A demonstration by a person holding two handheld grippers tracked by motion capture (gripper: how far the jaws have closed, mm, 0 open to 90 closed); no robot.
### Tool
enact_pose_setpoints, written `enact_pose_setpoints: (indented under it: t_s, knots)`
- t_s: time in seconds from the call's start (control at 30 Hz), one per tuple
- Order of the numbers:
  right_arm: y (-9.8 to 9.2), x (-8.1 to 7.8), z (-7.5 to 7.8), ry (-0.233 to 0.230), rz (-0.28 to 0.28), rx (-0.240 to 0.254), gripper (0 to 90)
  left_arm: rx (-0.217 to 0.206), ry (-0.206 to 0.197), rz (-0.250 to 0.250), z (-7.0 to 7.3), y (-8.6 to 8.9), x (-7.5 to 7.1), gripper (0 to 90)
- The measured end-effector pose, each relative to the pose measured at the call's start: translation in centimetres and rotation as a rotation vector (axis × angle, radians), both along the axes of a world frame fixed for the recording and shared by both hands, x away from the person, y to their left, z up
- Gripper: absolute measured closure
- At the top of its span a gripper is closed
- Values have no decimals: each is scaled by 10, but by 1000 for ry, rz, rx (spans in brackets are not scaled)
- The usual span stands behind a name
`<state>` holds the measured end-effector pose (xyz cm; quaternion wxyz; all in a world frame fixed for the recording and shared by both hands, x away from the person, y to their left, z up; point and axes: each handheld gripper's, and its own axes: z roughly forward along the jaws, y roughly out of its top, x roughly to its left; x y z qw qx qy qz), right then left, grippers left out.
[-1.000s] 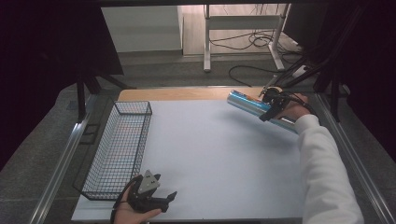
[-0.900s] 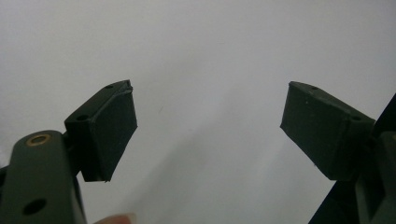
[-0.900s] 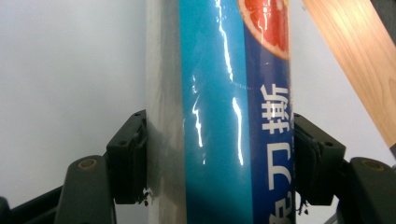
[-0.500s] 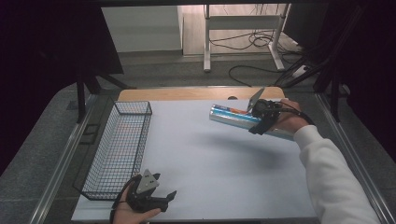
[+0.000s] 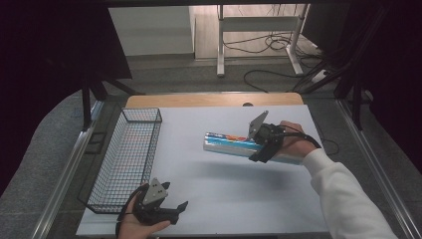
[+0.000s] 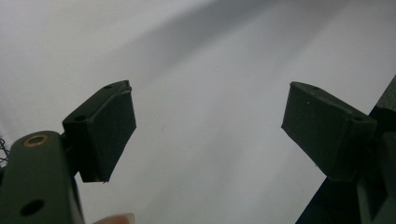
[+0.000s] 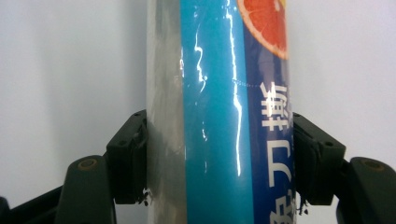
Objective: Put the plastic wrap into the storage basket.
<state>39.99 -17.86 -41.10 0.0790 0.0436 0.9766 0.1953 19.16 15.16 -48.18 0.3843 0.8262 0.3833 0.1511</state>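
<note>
A long blue and silver roll (image 5: 229,143) with an orange fruit picture hangs lengthwise above the white table (image 5: 209,199), right of centre. My right gripper (image 5: 260,147) is shut on it near its right end. In the right gripper view both black jaws press on the sides of the roll (image 7: 219,112), which runs straight up between them. At the table's front left my left gripper (image 5: 171,206) rests low in the person's hand, open. In the left gripper view its two pads (image 6: 109,128) stand wide apart over bare white surface.
A black wire basket (image 5: 127,154) lies along the table's left side, just behind the left gripper. A wooden strip (image 5: 214,99) edges the far side. Metal rails run down both sides of the table. Cables lie on the floor beyond.
My right gripper has carried the roll from the far right corner towards the table's middle and nearer the person. The left gripper has stayed where it was.
</note>
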Motion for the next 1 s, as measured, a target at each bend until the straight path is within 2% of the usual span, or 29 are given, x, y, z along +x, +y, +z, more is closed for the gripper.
enact_pose_setpoints:
  t_s: [0.07,0.17,0.2,0.23,0.27,0.4,0.5,0.6,0.63,0.7,0.9,1.0]
  knots:
    - [1,-3,-1,17,0,41,326,-1,1,2,0,0,0,172]
    - [2,-7,0,50,-54,108,326,-5,4,0,-1,0,1,172]
    - [4,-11,0,98,-99,156,327,-6,5,1,-1,0,1,172]
    - [4,-11,0,98,-99,156,327,-8,6,1,-1,0,1,172]
    - [5,-14,0,118,-112,189,326,-9,8,2,-1,0,1,172]
    - [13,-26,1,227,-231,297,326,-16,13,3,-2,1,2,172]
    - [20,-33,1,267,-327,371,326,-20,14,2,-2,1,2,172]
    - [25,-42,0,283,-393,431,326,-29,13,6,-1,2,1,172]
    - [26,-44,0,287,-404,450,326,-39,14,8,-1,4,1,172]
    - [27,-51,-3,321,-446,521,326,-56,17,17,0,5,2,172]
    - [27,-72,-15,407,-538,711,325,-149,35,48,5,12,4,158]
    - [25,-79,-24,452,-576,779,325,-184,39,59,6,15,5,152]
